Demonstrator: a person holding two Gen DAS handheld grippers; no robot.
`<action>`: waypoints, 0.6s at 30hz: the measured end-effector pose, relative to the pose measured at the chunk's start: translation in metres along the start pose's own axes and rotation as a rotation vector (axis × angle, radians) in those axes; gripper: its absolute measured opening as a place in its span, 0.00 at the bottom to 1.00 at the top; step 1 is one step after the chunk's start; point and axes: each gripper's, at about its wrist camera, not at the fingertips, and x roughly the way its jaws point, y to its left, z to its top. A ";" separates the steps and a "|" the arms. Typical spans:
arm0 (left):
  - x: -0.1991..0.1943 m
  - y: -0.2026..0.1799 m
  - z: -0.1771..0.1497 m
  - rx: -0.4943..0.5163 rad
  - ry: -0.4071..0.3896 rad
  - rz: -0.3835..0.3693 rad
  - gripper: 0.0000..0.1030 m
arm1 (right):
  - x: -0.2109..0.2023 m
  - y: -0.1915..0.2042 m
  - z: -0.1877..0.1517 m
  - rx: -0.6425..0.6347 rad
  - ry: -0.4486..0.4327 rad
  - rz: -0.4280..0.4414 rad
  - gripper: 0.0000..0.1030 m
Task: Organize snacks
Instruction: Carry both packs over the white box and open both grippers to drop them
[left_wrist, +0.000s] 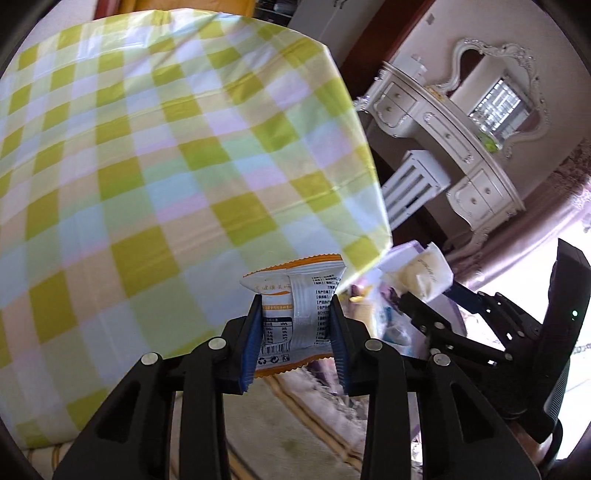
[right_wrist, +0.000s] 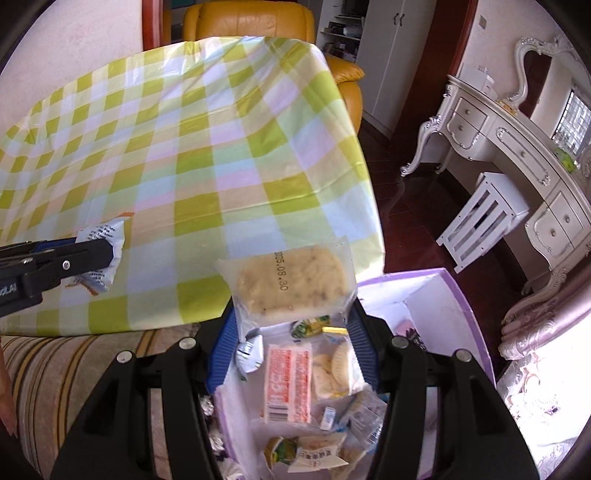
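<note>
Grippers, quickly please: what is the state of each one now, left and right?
Left gripper: closed on an orange-and-white snack packet.
Right gripper: closed on a clear-wrapped cake packet.

Table at centre, armchair behind it. Box right of the table's near corner, snack packets inside. Stool and dressing table farther right. Sofa before the table, left of the box.
</note>
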 end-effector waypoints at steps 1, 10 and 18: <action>0.004 -0.011 -0.004 0.009 0.014 -0.027 0.32 | -0.003 -0.009 -0.004 0.011 0.003 -0.016 0.54; 0.037 -0.056 -0.041 -0.032 0.131 -0.152 0.73 | -0.021 -0.065 -0.041 0.100 0.032 -0.123 0.71; 0.019 -0.066 -0.083 -0.039 0.160 -0.088 0.90 | -0.042 -0.083 -0.065 0.141 0.039 -0.142 0.75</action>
